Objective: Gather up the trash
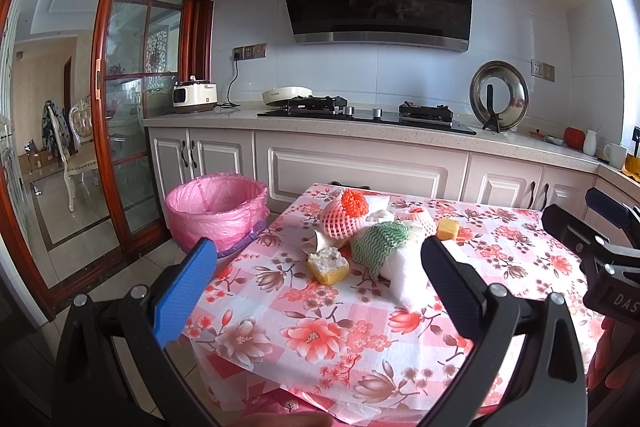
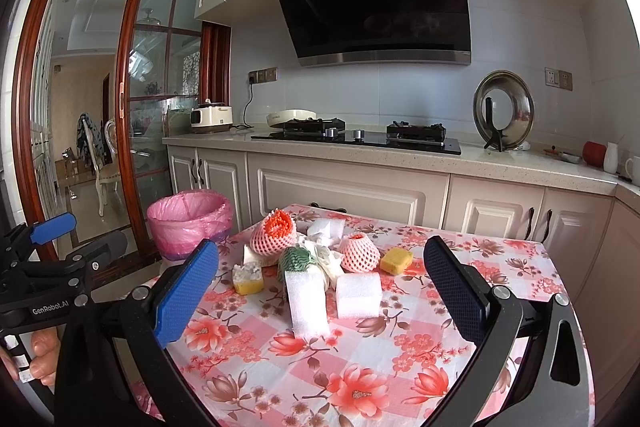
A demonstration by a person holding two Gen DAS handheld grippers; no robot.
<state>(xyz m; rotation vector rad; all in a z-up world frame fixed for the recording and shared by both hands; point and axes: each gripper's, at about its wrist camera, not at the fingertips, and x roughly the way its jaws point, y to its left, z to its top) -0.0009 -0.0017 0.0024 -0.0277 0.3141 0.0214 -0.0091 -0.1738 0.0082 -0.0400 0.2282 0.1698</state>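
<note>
My left tongs (image 1: 316, 271) stand wide apart and hold nothing, hovering over the near edge of the flowered worktop (image 1: 320, 339), with the trash pile (image 1: 360, 243) of foam nets, sponges and a green cloth lying beyond them and the pink-lined bin (image 1: 216, 211) on the floor to the left. From the right wrist, my right tongs (image 2: 320, 275) are likewise spread and empty, the white foam blocks (image 2: 308, 301) nearest between the fingers, the pile behind, the bin off the worktop's left corner.

Each tool (image 2: 320, 287) has a black frame, 2 textured blue pads (image 2: 186, 293), silver screws, white "GenRobot.AI" lettering.
</note>
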